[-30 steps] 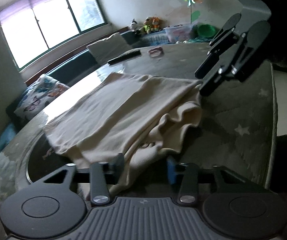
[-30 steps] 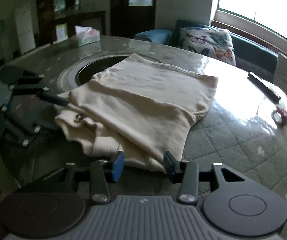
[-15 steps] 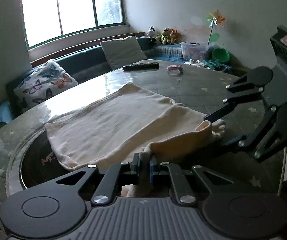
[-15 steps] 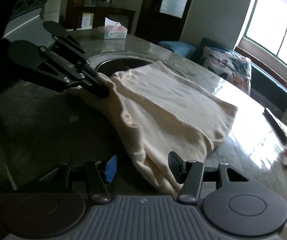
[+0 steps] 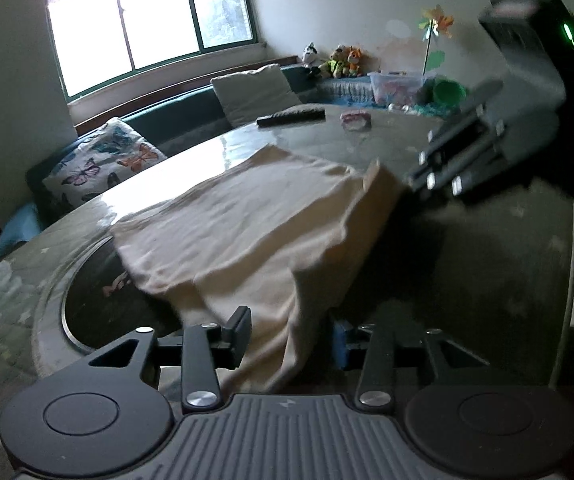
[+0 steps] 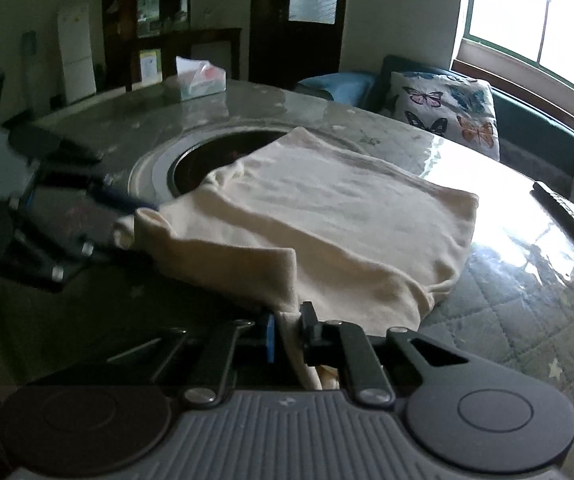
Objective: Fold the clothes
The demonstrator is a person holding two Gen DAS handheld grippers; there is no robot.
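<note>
Left gripper [image 5: 291,338]: jaws stood wide apart. A fold of the cream garment [image 5: 247,220] hung down through the gap. The cloth lay against the left finger's side, and I couldn't tell whether it touched the blue-padded right finger. No clamp on it.

Right gripper [image 6: 289,332]: jaws were nearly closed, pinching a thin edge of the garment between the blue pad and the black finger. The cloth ran straight from the pinch up into the pile at 12 o'clock. In the left wrist view this gripper sat at 2 o'clock, blurred, its tips at the garment's far corner, which was lifted off the surface.

The garment lay on the round table [image 5: 487,260], roughly mid-table, flat across the top with the near edge raised and bunched between the two grippers. Its 9 o'clock side in the left view overlapped the dark round inset [image 5: 87,312] in the tabletop.

In the right wrist view the left gripper showed at 9 o'clock, its tips at the garment's rolled end. I couldn't tell contact from that angle.

Other items, left view:
- black remote [image 5: 291,115] at 12 o'clock on the table's far side
- small pink item [image 5: 355,120] just right of the remote, apart from it
- butterfly cushion [image 5: 103,164] at 10 o'clock on the bench behind the table

Right view: tissue box [image 6: 201,82] at 11 o'clock on the far edge, well apart from the garment.
</note>
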